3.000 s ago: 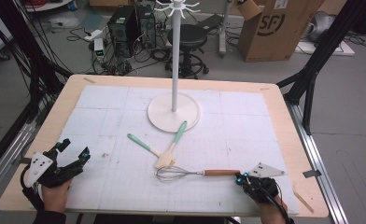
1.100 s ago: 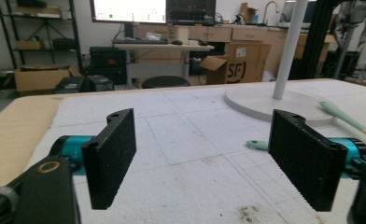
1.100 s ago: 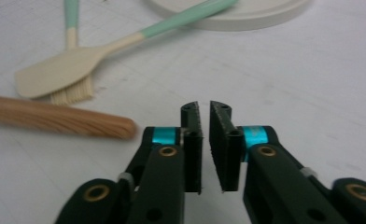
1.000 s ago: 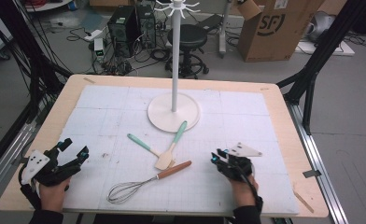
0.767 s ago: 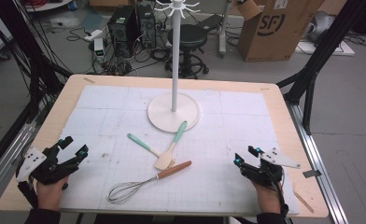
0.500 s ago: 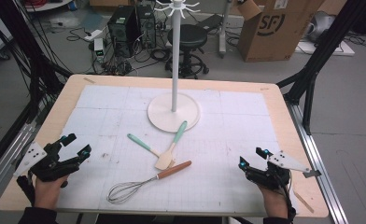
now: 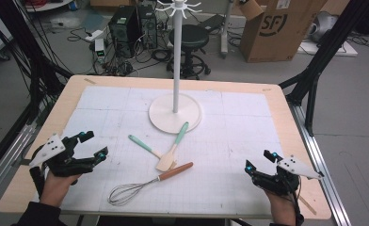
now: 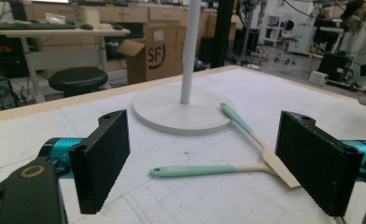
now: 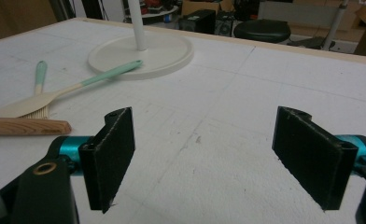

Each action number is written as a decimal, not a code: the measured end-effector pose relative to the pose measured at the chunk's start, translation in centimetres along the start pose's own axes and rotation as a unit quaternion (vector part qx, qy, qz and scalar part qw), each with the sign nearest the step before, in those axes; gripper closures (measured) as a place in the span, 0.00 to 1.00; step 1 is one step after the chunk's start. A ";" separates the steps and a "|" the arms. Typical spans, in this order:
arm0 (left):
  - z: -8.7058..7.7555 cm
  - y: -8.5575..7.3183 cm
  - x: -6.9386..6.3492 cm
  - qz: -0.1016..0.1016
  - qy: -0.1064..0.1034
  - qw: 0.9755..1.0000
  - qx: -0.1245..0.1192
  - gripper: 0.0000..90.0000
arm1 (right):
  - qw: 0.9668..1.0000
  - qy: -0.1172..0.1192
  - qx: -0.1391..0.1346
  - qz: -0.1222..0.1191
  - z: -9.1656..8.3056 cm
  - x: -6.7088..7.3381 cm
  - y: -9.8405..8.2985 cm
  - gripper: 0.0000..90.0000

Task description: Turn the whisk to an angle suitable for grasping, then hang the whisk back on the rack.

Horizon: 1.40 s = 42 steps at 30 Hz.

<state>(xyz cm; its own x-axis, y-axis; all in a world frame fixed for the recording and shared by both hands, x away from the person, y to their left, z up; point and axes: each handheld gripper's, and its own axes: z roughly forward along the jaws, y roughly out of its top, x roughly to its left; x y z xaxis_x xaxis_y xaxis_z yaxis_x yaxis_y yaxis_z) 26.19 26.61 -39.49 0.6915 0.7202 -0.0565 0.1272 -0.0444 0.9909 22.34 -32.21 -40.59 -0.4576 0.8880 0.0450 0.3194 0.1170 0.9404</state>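
both claws wide and empty: left claw (image 7: pixel 91 145), right claw (image 7: pixel 260 161), jaws just opened. wire whisk with wooden handle (image 7: pixel 147 184) lies free on the worktop (image 7: pixel 248 122); next, probably a fresh grasp.

The whisk (image 7: pixel 142 185) had a brown wooden handle and silver wires. Both spatulas (image 7: pixel 172 150) had mint-green handles and beige blades. The stand (image 7: pixel 175 112) was white.

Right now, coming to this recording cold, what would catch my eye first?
The tall white stand rising from its round base at mid-table. Just in front lie two mint-handled utensils, crossed, with a wooden-handled whisk nearer the person. The left gripper and right gripper hover at the table's near corners, jaws open and empty.
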 end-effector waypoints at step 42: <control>14.5 0.9 -11.0 0.113 -0.210 0.932 0.273 0.40 | 1.000 0.015 0.010 -0.015 0.5 1.1 0.5 0.23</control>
<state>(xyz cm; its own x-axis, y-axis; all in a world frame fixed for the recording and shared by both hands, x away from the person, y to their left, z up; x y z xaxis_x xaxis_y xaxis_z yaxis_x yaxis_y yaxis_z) 29.04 8.64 -39.77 0.9471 0.3207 -0.0095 0.2078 -0.5905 0.7798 22.47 -30.96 -40.25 -0.4916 0.8705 0.0260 0.3206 0.1531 0.9347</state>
